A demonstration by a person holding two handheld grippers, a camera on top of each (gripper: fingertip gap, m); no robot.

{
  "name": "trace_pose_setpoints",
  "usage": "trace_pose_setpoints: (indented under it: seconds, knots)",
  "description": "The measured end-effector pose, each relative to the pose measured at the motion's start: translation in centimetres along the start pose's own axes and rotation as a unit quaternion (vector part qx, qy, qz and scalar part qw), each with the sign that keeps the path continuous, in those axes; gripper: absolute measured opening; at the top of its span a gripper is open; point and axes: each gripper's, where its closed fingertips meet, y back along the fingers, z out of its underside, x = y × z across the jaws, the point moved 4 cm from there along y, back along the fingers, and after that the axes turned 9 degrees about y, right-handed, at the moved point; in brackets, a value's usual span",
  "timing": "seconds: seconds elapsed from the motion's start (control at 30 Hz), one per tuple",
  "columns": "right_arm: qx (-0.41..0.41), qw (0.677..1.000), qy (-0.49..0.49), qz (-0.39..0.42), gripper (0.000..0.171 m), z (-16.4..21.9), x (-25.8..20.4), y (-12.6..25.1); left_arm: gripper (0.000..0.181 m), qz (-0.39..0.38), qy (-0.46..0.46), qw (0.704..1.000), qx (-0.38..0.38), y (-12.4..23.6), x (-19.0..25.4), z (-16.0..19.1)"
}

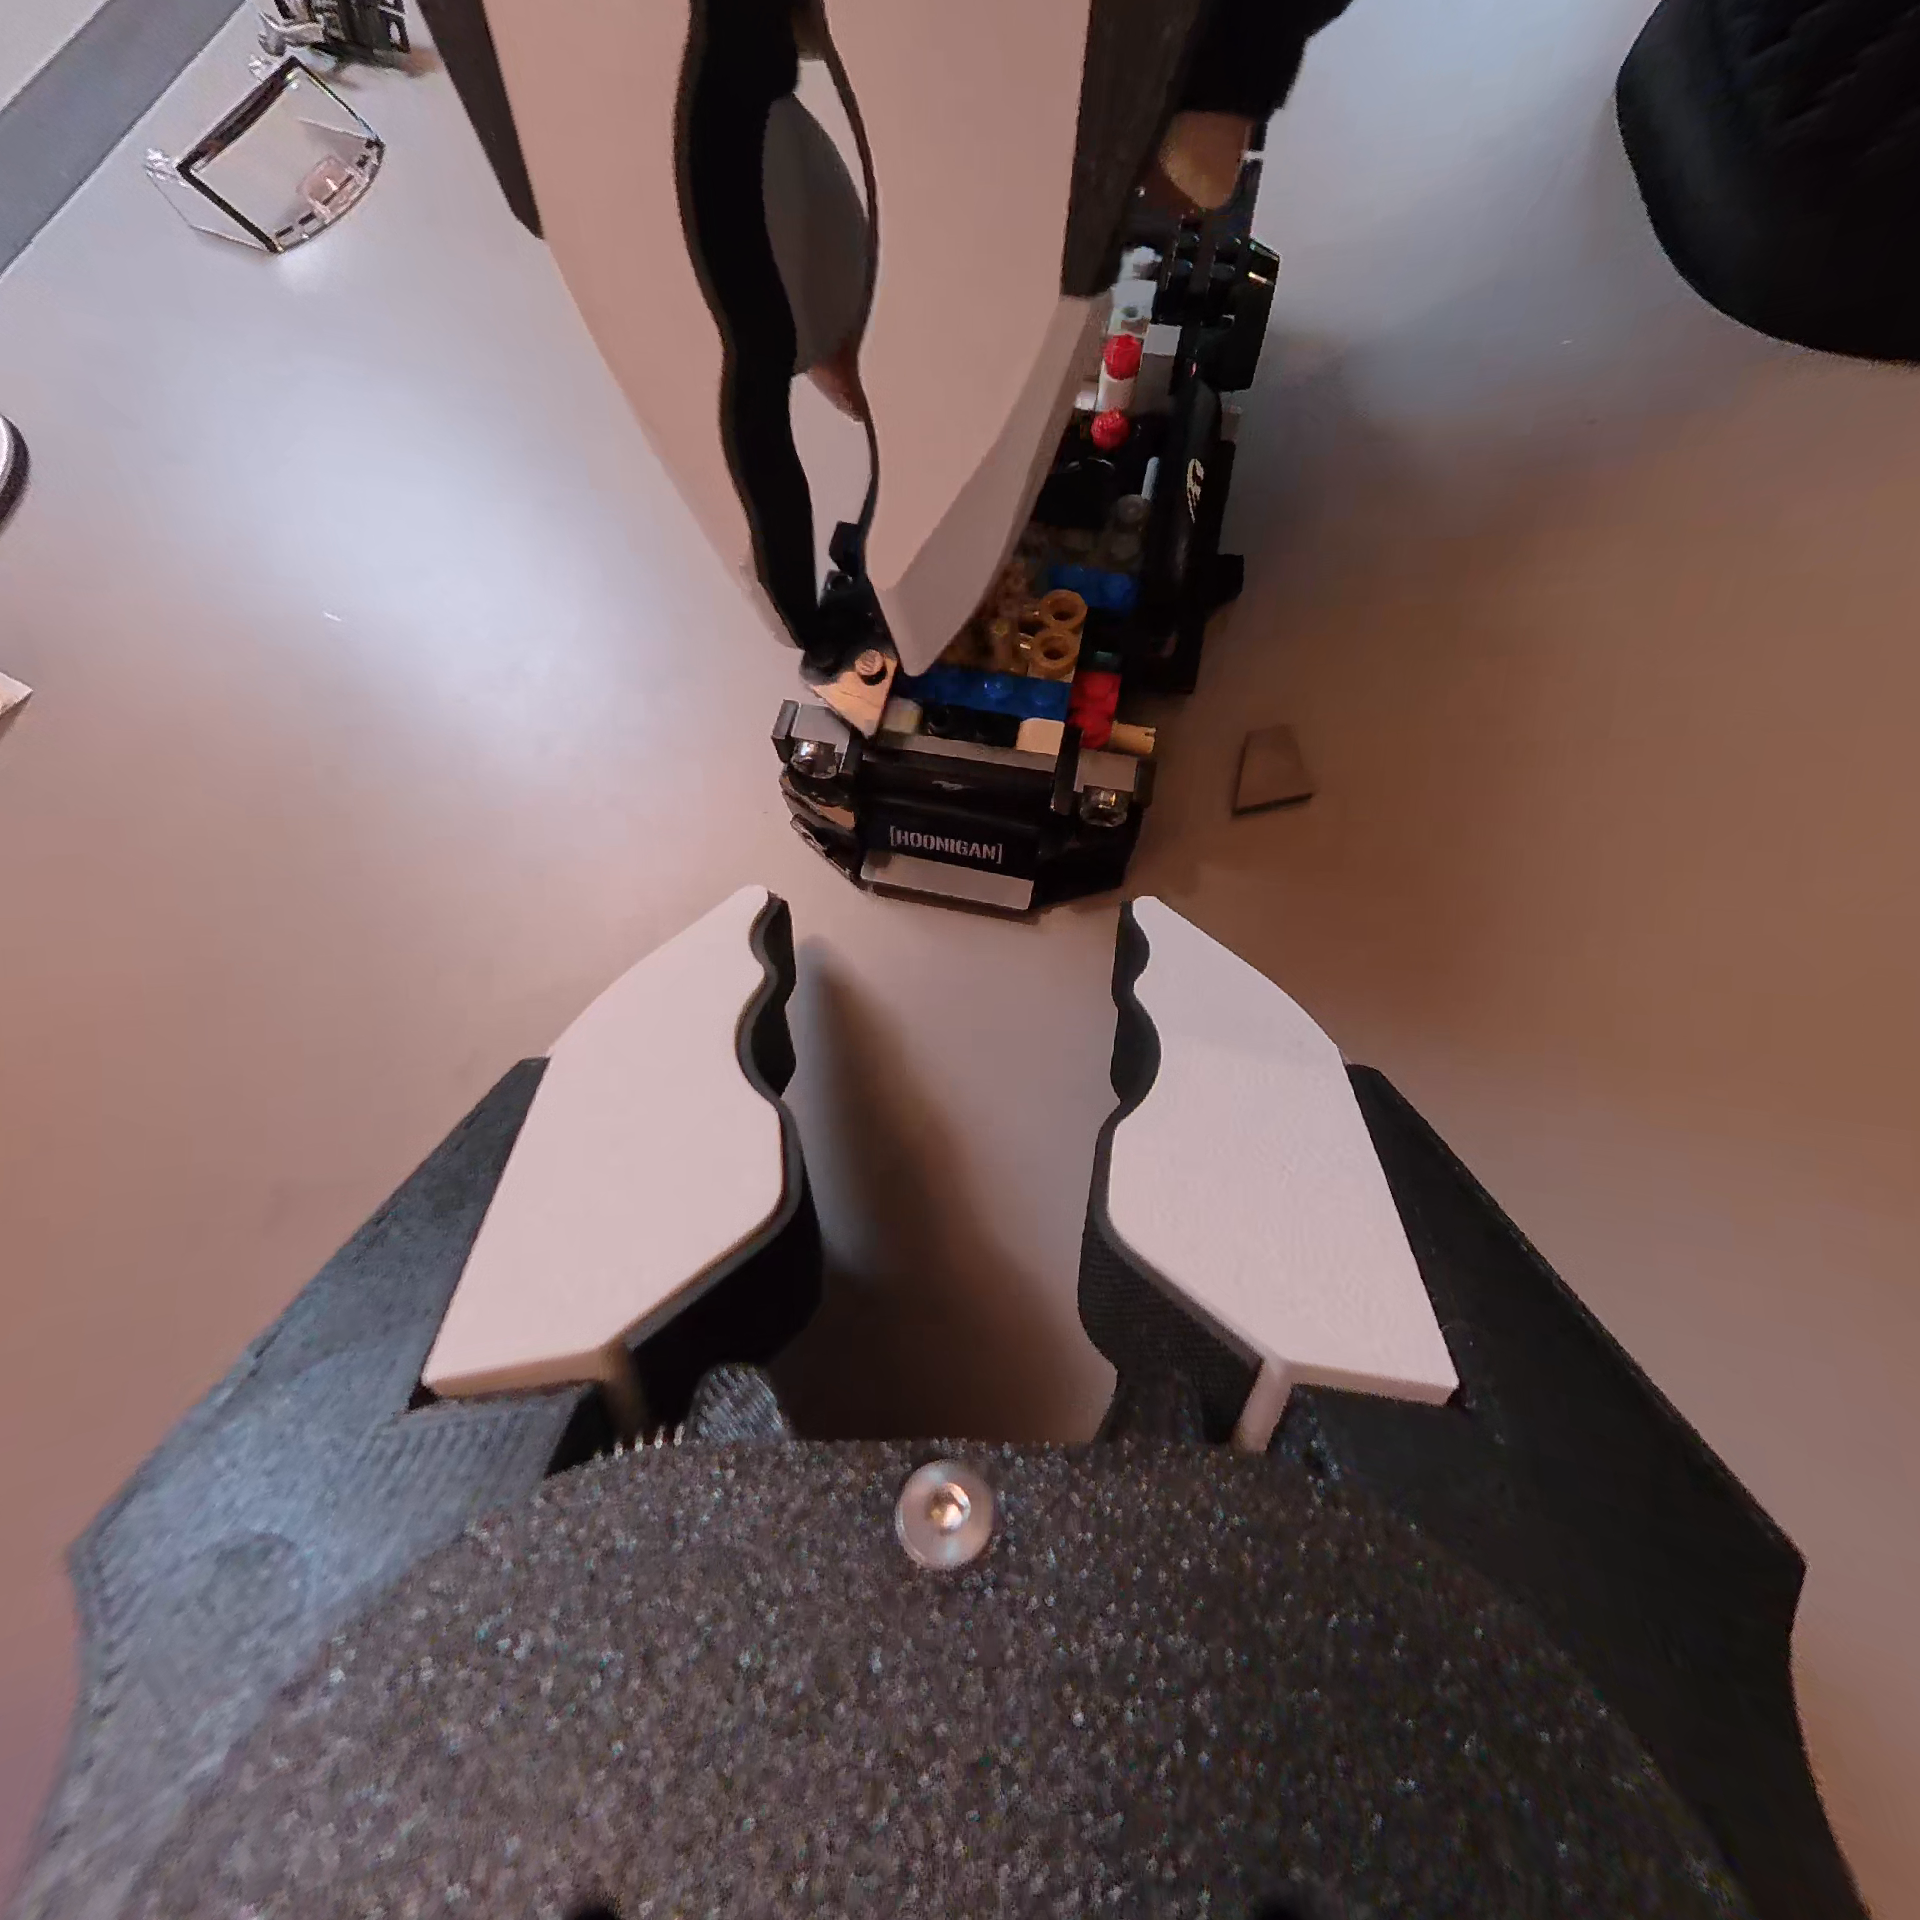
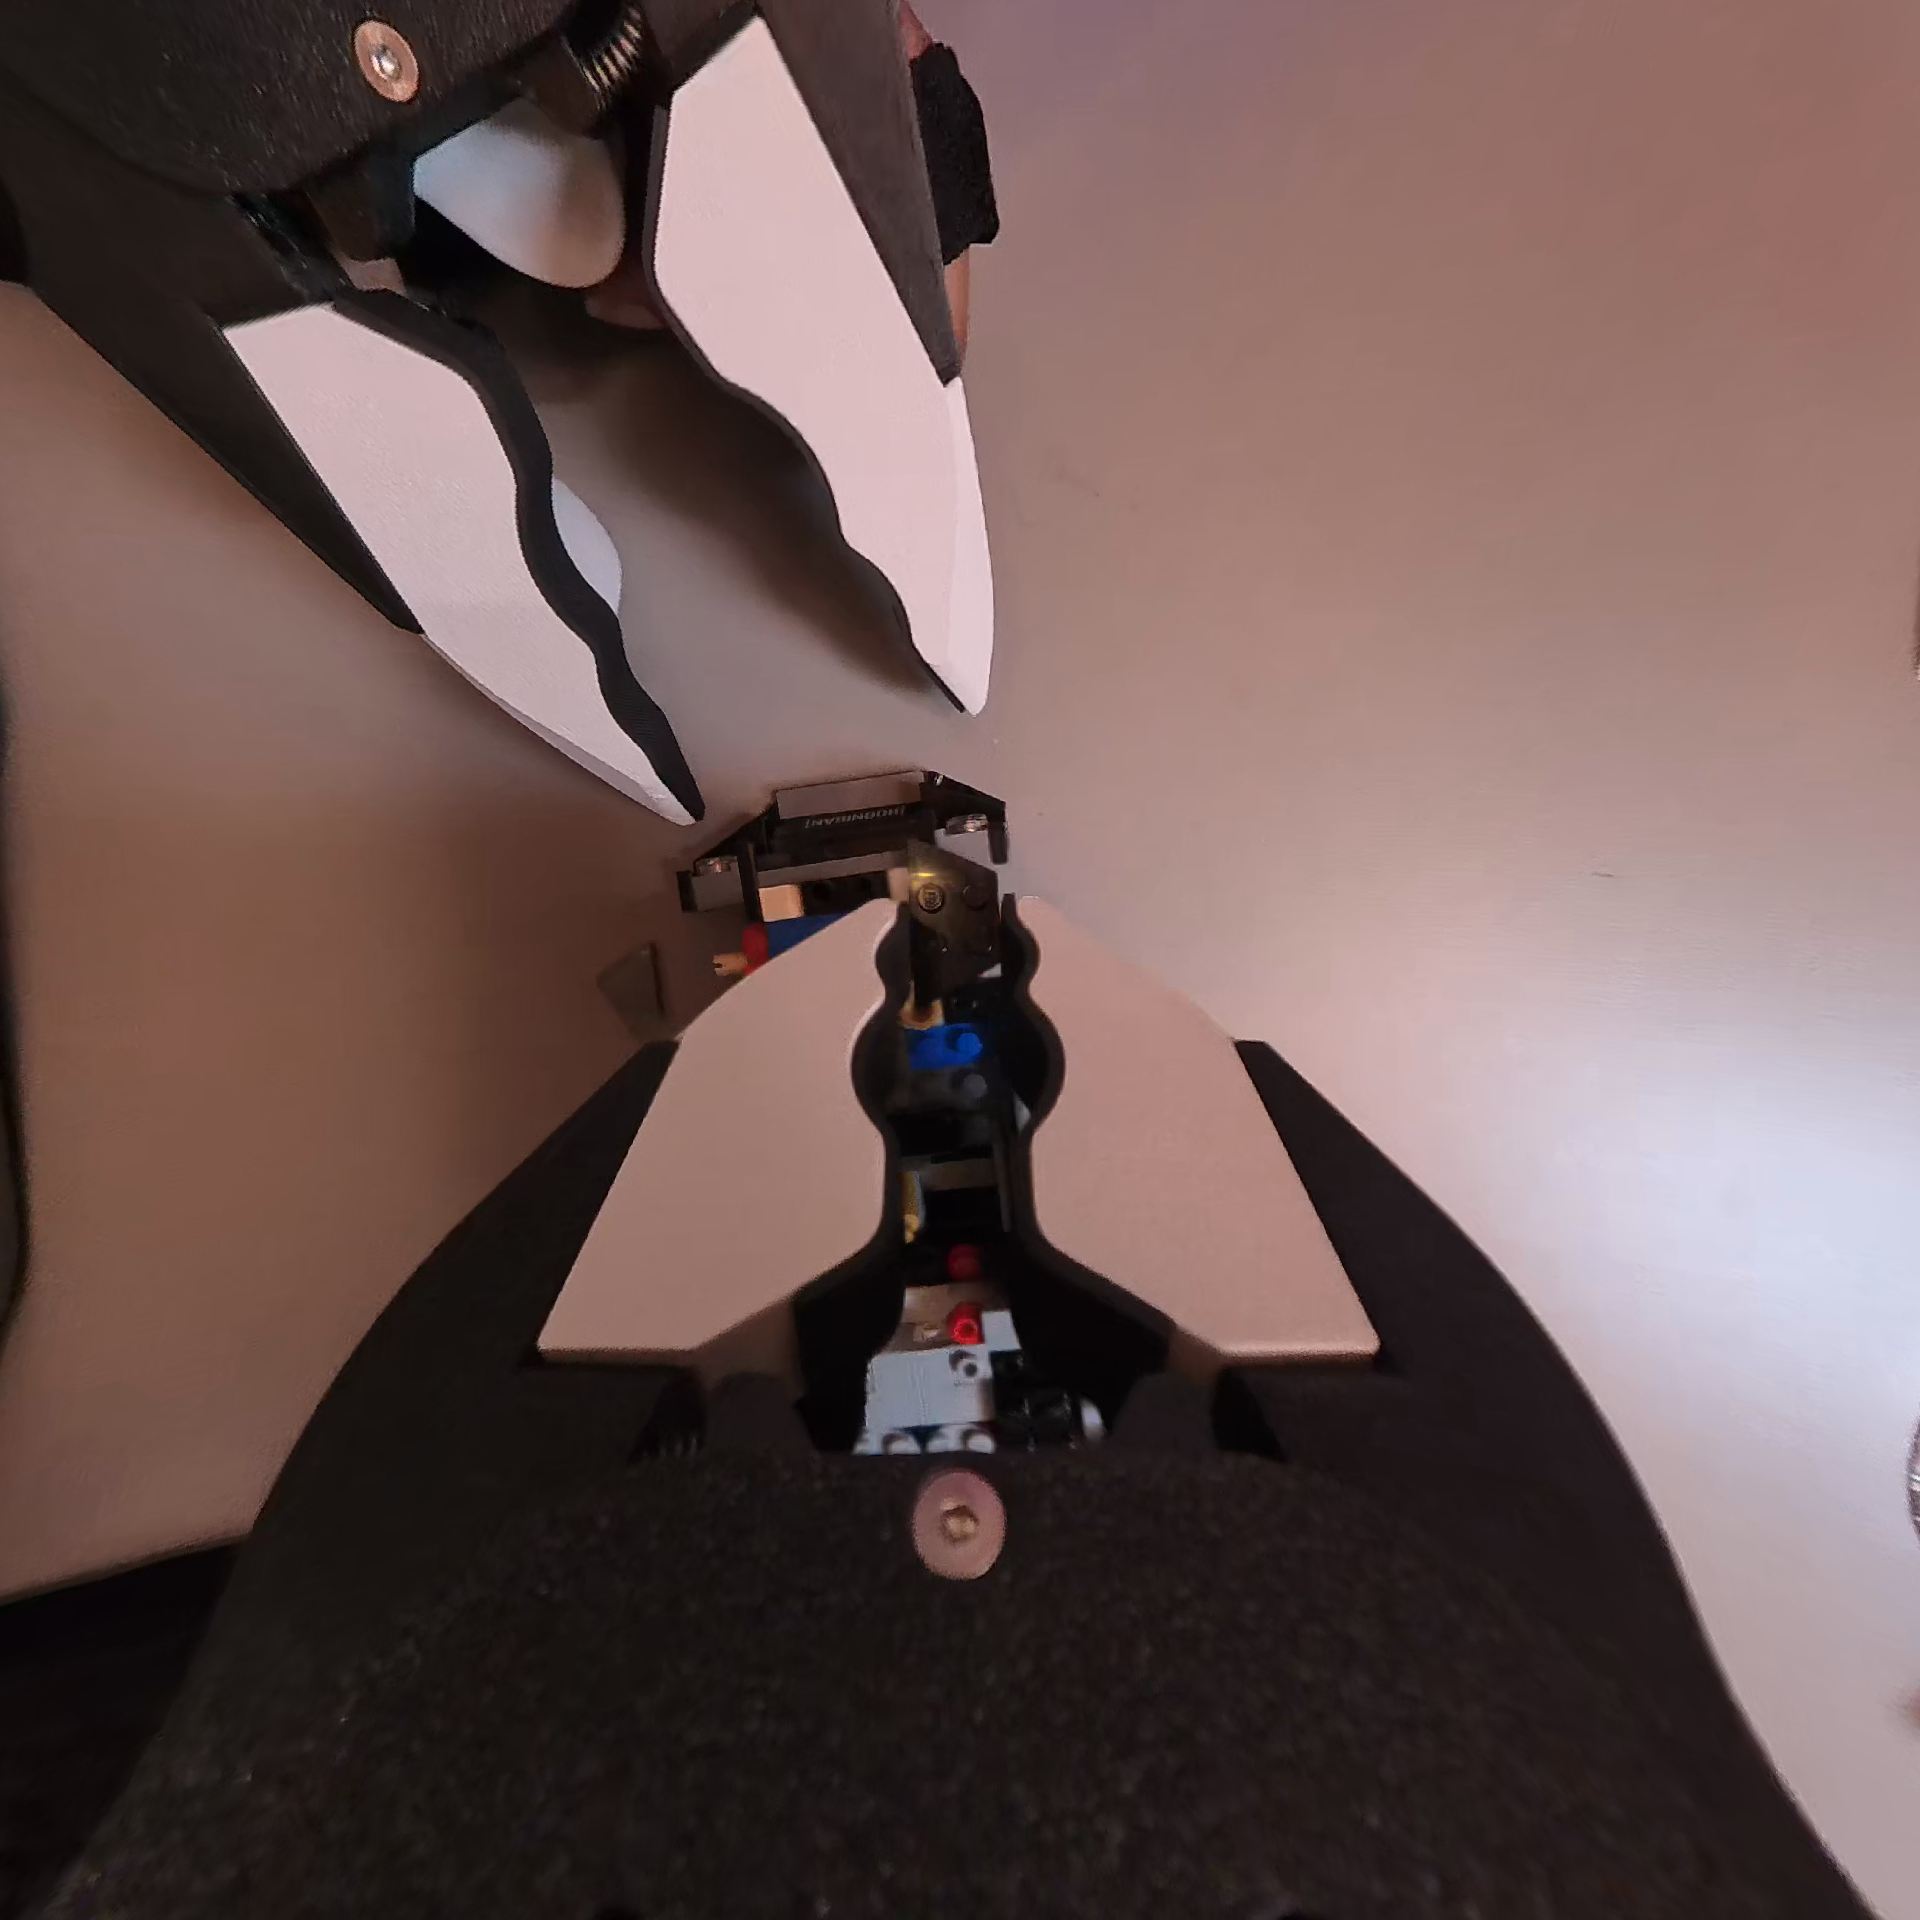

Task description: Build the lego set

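A partly built black lego car (image 1: 966,821) stands on the pale table, its front bumper toward my left gripper; blue, tan and red bricks show inside it. My left gripper (image 1: 951,920) is open and empty, its tips just short of the bumper. My right gripper (image 1: 862,649) comes in from above over the car and is shut on a small black wedge plate (image 1: 857,681), held at the car's front left corner. In the right wrist view the right gripper (image 2: 956,909) holds the wedge plate (image 2: 945,899) over the car (image 2: 831,831), with the open left gripper (image 2: 821,758) beyond.
A small dark grey wedge piece (image 1: 1273,769) lies on the table to the right of the car, also in the right wrist view (image 2: 634,982). A clear plastic piece (image 1: 270,166) lies at the far left. A black bulky object (image 1: 1787,156) is at the top right. The grippers' ends are close to 5 centimetres from one another. About 25 centimetres separates my right fingertips from the clear plastic piece (image 1: 270,166).
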Motion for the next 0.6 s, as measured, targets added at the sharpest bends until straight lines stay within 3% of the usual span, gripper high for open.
trace_pose_setpoints:
  seconds: [0.3,0.6]
  knots:
    - [0.008,0.999,-0.008,0.035,0.016,1.4,2.5,3.0,0.059,-0.003,-0.002,1.000,-0.002,0.0,-0.1,0.1]
    - [0.012,1.000,0.012,0.025,0.016,1.8,1.8,2.7,0.058,-0.003,0.000,1.000,-0.001,0.1,-0.1,0.1]
